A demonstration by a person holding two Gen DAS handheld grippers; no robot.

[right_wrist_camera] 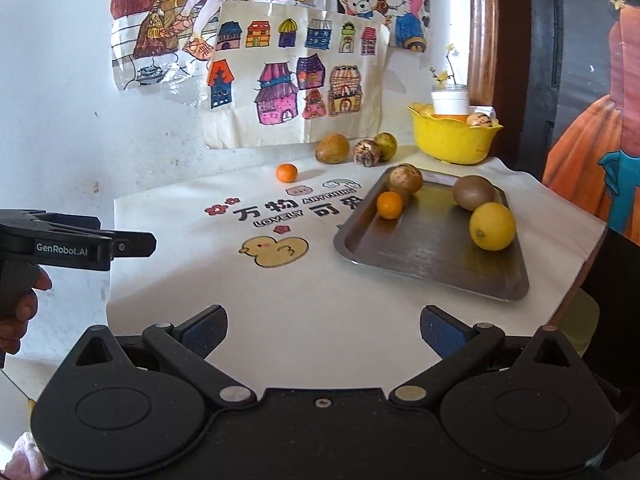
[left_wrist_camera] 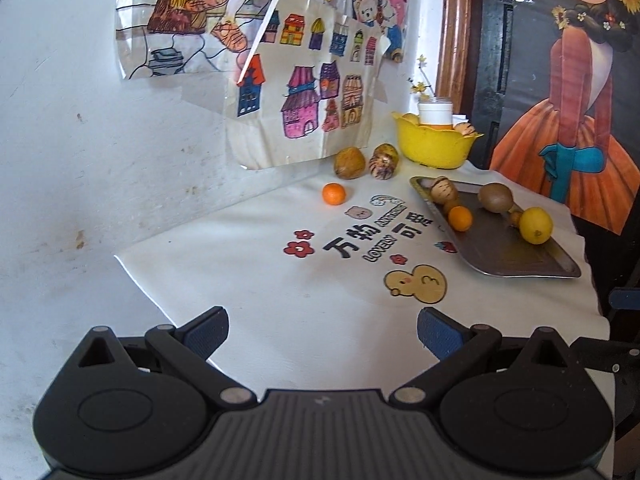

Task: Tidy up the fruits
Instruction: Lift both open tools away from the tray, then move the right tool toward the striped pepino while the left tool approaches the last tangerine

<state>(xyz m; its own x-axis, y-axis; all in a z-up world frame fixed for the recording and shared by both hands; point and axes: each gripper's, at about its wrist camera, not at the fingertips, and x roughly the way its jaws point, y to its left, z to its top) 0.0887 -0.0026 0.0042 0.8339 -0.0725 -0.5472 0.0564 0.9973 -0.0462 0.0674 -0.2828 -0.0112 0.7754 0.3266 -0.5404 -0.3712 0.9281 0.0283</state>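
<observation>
Fruits lie mostly on the metal tray: a lemon, a kiwi, a small orange and a speckled fruit. Beyond the tray's far-left corner, a loose mandarin sits on the white cloth. Well short of the tray, the left gripper and right gripper both hover spread wide, holding nothing.

A metal tray lay on the cloth holding a yellow lemon, a brown kiwi, a small orange and a speckled fruit. Beyond it, on the cloth, sat a loose mandarin, a brown fruit, a mottled fruit and a greenish fruit. A yellow bowl with more fruit stood at the back.
</observation>
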